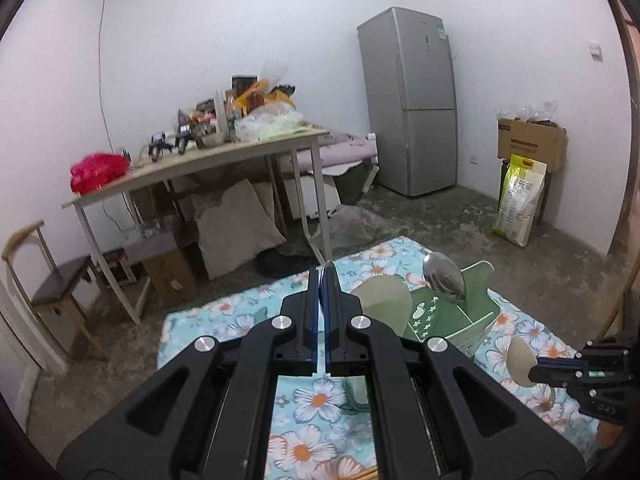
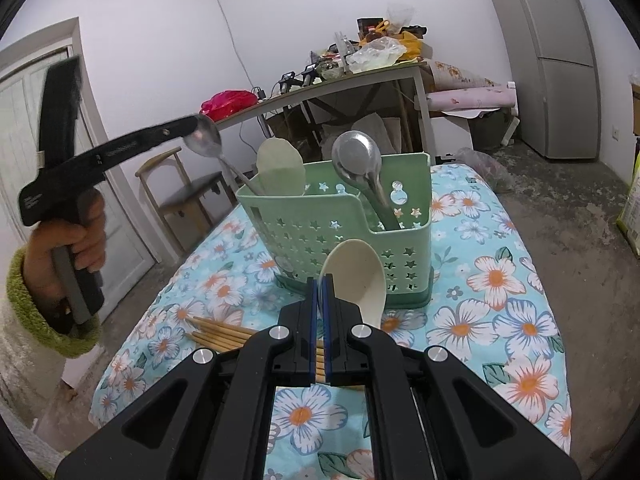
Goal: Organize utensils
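Support surface: small table (image 2: 532,280) covered by a light-blue cloth printed with white and orange flowers, standing on a rough grey concrete floor (image 2: 580,216).

Directly on the cloth:
- One mint-green plastic utensil caddy (image 2: 320,236) with star-shaped cut-outs, upright, towards the far end of the table; also seen at (image 1: 452,316).
- One bundle of bamboo chopsticks (image 2: 220,332), lying flat near the left edge, on the near side of the caddy and apart from it.

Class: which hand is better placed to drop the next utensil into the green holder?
Right. The right gripper already grips the cream spoon just before the holder; the left gripper is up by a metal spoon standing in it.
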Motion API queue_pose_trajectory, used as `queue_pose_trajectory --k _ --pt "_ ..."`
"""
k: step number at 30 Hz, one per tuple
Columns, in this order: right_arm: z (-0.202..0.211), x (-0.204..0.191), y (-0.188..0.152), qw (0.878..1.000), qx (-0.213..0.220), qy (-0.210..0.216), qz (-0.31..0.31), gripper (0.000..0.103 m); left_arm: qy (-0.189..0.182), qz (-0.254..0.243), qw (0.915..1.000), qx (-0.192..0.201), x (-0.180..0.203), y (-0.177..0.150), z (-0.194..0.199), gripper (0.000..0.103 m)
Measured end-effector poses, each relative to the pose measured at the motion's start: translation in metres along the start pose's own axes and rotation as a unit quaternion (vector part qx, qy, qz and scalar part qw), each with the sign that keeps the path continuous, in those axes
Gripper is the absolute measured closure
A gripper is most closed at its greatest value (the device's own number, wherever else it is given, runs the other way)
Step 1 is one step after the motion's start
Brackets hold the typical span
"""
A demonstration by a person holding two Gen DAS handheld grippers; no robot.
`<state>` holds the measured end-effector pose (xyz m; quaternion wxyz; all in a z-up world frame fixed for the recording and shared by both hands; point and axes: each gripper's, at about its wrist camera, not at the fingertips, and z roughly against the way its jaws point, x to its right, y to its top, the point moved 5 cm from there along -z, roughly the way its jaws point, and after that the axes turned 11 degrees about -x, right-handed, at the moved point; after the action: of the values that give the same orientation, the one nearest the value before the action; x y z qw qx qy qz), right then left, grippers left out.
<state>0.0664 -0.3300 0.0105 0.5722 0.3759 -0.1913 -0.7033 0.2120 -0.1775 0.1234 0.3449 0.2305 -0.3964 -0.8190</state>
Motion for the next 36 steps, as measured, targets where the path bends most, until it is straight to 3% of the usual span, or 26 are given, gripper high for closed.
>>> queue_pose_trajectory --k 5,7,14,20,27,36 --pt "0.001 0.003 0.001 1.0 0.003 -0.001 -0.004 0.1 -0.043 0.043 0.998 -0.014 -0.006 -0.001 -0.02 0.099" --pt "0.001 0.004 0.001 1.0 0.002 -0.003 -0.003 0.1 -0.053 0.057 0.9969 -0.014 -0.009 -0.002 -0.023 0.091" --pt "0.002 0.006 0.002 1.0 0.004 -0.004 -0.007 0.1 -0.055 0.075 0.9956 -0.007 -0.014 -0.001 -0.023 0.081" --pt "0.007 0.009 0.003 1.0 0.011 0.0 -0.014 0.1 -0.046 0.091 0.9948 0.003 -0.023 -0.008 -0.005 0.063" --pt "0.015 0.01 0.006 1.0 0.02 0.007 -0.018 0.1 -0.038 0.12 0.9917 -0.024 -0.038 -0.046 0.007 0.049" --pt "0.02 0.006 0.013 0.999 0.033 0.02 -0.022 0.1 -0.055 0.159 0.9804 -0.102 -0.037 -0.12 0.001 0.039"
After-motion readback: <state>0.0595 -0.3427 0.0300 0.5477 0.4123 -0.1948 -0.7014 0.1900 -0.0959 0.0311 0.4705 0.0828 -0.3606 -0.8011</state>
